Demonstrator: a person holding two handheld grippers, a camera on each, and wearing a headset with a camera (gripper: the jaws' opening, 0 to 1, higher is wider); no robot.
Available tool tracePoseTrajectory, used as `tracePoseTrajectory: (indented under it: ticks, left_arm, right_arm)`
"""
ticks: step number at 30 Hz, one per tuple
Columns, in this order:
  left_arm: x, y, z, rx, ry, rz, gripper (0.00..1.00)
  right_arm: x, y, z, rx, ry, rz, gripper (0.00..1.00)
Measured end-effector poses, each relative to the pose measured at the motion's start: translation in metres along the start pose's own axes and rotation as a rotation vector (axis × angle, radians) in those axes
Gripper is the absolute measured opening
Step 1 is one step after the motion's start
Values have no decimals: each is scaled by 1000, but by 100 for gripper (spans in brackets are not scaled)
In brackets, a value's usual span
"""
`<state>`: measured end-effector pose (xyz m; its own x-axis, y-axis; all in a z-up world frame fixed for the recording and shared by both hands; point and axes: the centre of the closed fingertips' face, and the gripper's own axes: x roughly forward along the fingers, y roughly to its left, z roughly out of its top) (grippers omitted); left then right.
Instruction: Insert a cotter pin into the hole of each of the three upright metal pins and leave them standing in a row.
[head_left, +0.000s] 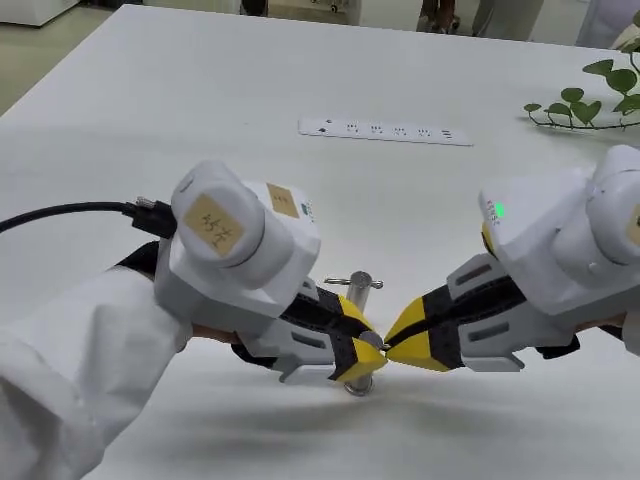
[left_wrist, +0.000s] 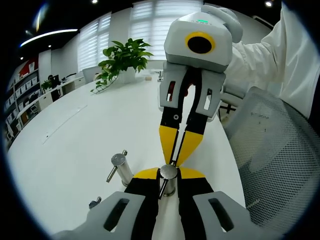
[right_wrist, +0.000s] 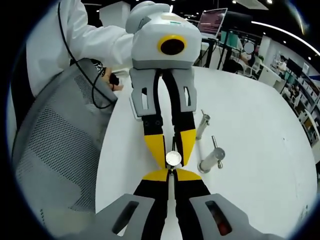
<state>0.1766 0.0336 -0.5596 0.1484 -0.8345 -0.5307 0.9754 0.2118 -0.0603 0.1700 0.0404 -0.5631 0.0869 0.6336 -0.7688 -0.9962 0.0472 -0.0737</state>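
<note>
I am clamping my left gripper (left_wrist: 169, 179) on a metal pin (left_wrist: 168, 172). Its two yellow-tipped jaws are pressing on either side of the shaft just under the round head, and the pin is standing upright on the white workbench (left_wrist: 75, 150) right between those tips. I am holding my right gripper (right_wrist: 172, 174) nose to nose with the left one, its tips touching or all but touching the head of the same pin from the opposite side. Its jaws are sitting drawn together with only a thin dark line between them, and I cannot tell whether anything is pinched there. Just to the left of my left jaws, as that gripper is looking, a second metal pin (left_wrist: 121, 166) is standing apart from the held one, with a cotter pin (left_wrist: 110, 176) passing crosswise through its top. From my right gripper that second pin is showing just to the right of the jaws. A third metal pin (right_wrist: 202, 125) is standing a little farther ahead on that side, its top too small for me to read. Well beyond both grippers in the head view a white power strip (head_left: 385, 130) is lying on the bench, and a leafy plant (left_wrist: 125, 57) is sitting far ahead of my left jaws.
</note>
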Motion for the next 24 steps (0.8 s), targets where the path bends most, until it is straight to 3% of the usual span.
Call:
tracePoseTrajectory:
  ticks: [8,12,16,21,24]
  left_arm:
    - [0,-2,0,22,1,-2,10]
    - [-2,-2,-1,85,22,13,11]
    - [-11,1,0,102,13,50,24]
    - [-26,-6,-3,56,-16,50,32]
    - [-37,-11,-1,-12,-77,60,36]
  right_arm:
    - [0,2,2,5,-2,5,0]
    - [0,3,5,15,-12,3,0]
    - [-2,4,8,34,-26,-6,6]
    - [-3,6,10,42,-32,-19,12]
    - [0,4,10,48,-35,-40,18]
